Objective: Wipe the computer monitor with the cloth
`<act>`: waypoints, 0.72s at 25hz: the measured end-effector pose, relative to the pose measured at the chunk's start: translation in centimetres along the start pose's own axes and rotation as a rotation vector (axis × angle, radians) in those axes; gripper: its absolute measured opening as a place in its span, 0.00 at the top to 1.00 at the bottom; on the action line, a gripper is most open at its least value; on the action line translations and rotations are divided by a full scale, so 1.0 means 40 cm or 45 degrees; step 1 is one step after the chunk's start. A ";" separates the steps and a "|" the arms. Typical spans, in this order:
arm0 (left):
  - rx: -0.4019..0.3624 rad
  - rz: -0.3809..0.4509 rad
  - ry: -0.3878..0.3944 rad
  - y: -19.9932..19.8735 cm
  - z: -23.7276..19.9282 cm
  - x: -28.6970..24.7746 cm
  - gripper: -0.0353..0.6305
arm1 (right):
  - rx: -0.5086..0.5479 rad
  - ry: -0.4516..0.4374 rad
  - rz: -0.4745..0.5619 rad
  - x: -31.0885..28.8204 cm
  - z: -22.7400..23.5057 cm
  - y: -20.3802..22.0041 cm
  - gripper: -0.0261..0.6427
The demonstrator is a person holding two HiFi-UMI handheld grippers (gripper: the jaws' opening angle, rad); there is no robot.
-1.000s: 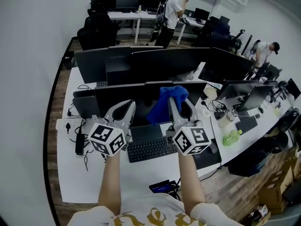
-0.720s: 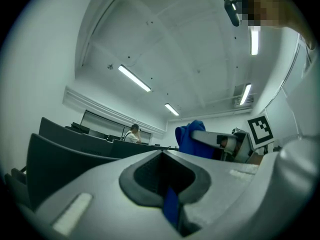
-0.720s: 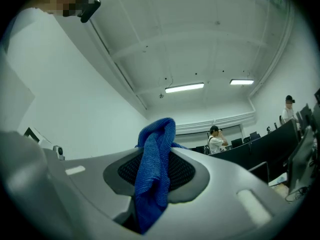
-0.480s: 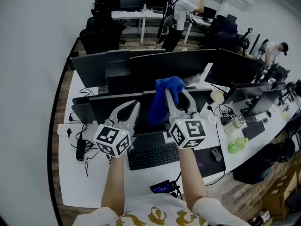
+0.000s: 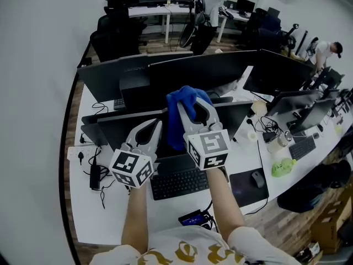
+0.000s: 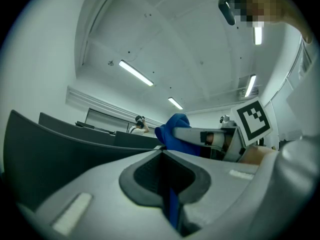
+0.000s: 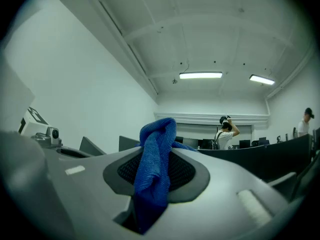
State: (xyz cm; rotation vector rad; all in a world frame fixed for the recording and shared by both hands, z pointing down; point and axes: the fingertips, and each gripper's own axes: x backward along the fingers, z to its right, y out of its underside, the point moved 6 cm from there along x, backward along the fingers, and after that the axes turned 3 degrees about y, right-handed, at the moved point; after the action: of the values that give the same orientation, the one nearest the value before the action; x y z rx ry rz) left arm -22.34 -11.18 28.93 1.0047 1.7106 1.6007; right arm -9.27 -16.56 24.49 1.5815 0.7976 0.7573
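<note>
In the head view my right gripper [image 5: 193, 108] is shut on a blue cloth [image 5: 177, 112], held up in front of the top edge of the nearest dark monitor [image 5: 124, 128]. The cloth bunches above the jaws and hangs down their left side. The right gripper view shows the cloth [image 7: 154, 169] pinched between the jaws of the right gripper [image 7: 160, 151]. My left gripper [image 5: 150, 127] hovers just left of it, before the same screen, shut with nothing in it. From the left gripper [image 6: 162, 151] I see the cloth [image 6: 175, 130] to the right.
A keyboard [image 5: 177, 183] lies below the monitor, with a mouse [image 5: 257, 178] on a dark mat to the right. A power strip [image 5: 74, 148] and cables sit at the left. More monitors [image 5: 209, 70] stand behind. People [image 5: 212, 4] are at far desks.
The right gripper has carried the cloth to the left, closer to the left gripper. The left gripper has barely moved.
</note>
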 end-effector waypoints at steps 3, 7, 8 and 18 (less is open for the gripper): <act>-0.004 -0.002 -0.011 -0.001 -0.003 -0.004 0.95 | 0.028 -0.003 -0.092 -0.009 0.002 0.004 0.77; -0.006 -0.023 -0.021 0.004 -0.001 -0.010 0.95 | 0.021 -0.018 -0.148 -0.015 0.009 0.006 0.77; -0.009 -0.028 -0.022 0.005 0.000 -0.011 0.95 | 0.026 -0.017 -0.152 -0.015 0.010 0.006 0.77; 0.006 -0.028 -0.015 -0.001 0.026 -0.023 0.95 | 0.063 -0.002 -0.162 -0.011 0.033 0.013 0.77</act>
State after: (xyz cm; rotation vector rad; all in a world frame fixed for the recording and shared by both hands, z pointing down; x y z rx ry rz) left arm -20.98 -11.38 28.71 0.9925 1.7126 1.5743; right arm -8.38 -17.70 24.79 1.5589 0.9126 0.6488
